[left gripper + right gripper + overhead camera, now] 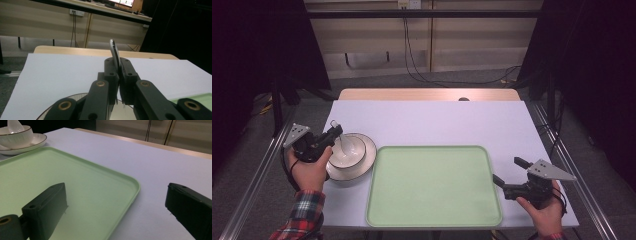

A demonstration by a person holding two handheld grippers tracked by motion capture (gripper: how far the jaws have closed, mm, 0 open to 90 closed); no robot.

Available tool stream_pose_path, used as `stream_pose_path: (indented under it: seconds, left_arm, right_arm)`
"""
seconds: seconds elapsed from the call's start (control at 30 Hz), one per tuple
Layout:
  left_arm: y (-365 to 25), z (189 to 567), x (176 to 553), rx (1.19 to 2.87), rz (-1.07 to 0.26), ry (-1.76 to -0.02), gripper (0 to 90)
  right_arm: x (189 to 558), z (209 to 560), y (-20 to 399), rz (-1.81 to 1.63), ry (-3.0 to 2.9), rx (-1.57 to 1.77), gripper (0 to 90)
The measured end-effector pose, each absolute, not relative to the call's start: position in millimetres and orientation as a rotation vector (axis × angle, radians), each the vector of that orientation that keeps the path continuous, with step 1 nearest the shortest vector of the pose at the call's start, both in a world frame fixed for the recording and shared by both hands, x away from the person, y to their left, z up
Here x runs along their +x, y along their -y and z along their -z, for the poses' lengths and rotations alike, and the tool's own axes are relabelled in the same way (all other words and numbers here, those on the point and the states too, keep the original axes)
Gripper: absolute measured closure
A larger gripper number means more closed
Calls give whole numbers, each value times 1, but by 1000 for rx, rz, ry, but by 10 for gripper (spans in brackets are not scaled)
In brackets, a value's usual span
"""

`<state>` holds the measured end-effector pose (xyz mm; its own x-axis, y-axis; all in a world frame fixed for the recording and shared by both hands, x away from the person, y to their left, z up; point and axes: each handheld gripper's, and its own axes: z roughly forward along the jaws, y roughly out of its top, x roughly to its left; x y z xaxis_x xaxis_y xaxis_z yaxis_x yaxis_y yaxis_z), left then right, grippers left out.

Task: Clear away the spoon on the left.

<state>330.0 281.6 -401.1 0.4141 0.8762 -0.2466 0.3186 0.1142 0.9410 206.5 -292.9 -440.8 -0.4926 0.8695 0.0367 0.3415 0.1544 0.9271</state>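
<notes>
- Left tongs (333,131): held in the person's left hand (309,170) at the near left of the bench (437,122); the 2 jaws are pressed together on the handle of a spoon (341,142).
- Spoon, left gripper view (115,51): the handle rises upright between the 2 black jaws and sticks out above their tips, its end tilted slightly to the left.
- Spoon, high view: the lower end runs down from the left tongs into a white bowl (348,151) just in front of them.
- Bowl: it stands on a white plate (364,162) with a dark rim line; both lie directly under and just beyond the left tongs, touching the bench.
- Right tongs (507,175): held in the person's right hand (544,212) at the near right corner of the bench; the jaws are spread wide with nothing between them.
- Right gripper view: the 2 jaws frame the near right corner of a green tray (75,187); 1 jaw hangs over the tray, the other over the bare bench (150,170) beside it.
- Tray (432,185): empty, lying flat between the 2 tongs, its left edge just beside the plate.
- Bowl and plate, right gripper view (15,137): far from the right tongs, beyond the tray's far corner; the spoon (13,125) leans inside the bowl.
- Sleeve (304,212): red checked cloth on the left forearm.
</notes>
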Motion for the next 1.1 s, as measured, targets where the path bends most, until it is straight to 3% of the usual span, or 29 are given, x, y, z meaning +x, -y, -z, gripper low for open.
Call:
stream_pose_path:
  seconds: [1.1]
  left_arm:
    - [-259, 353, 322, 1482, -481, -1009, 856]
  right_arm:
    - [208, 443, 293, -1323, -1923, 1151, 12]
